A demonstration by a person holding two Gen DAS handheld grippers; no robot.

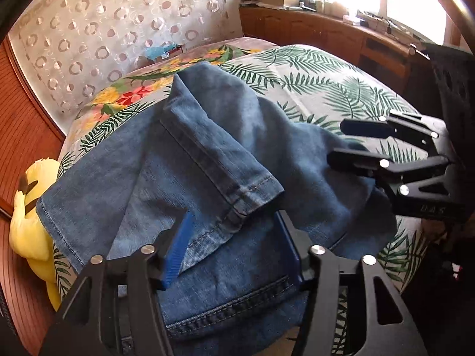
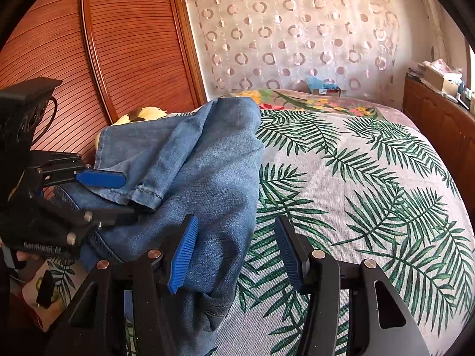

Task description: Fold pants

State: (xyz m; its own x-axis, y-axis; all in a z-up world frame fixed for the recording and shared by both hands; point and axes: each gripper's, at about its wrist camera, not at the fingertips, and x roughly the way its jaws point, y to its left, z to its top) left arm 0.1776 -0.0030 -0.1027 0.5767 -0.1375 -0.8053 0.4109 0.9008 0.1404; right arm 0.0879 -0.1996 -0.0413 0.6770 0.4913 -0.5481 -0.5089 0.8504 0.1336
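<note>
Blue jeans point(image 1: 207, 154) lie folded on the bed, one leg doubled back so its hem point(image 1: 252, 192) rests on top. My left gripper point(image 1: 233, 237) stands open over them, its blue pads point(image 1: 178, 252) either side of that hem without pressing it. In the right wrist view the left gripper point(image 2: 127, 195) comes in from the left, the hem point(image 2: 145, 195) just at its tips. My right gripper point(image 2: 237, 252) is open at the right edge of the jeans point(image 2: 193, 163), with denim and bedspread beneath it and nothing gripped. It also shows at the right of the left wrist view point(image 1: 337, 141).
The bedspread point(image 2: 371, 178) has a green palm-leaf print. A yellow plush toy point(image 1: 29, 207) sits at the bed's left edge against a slatted wooden door point(image 2: 118, 44). A wooden dresser point(image 1: 326, 29) with clutter runs along the far right. A small box point(image 2: 326, 90) lies at the bed's far end.
</note>
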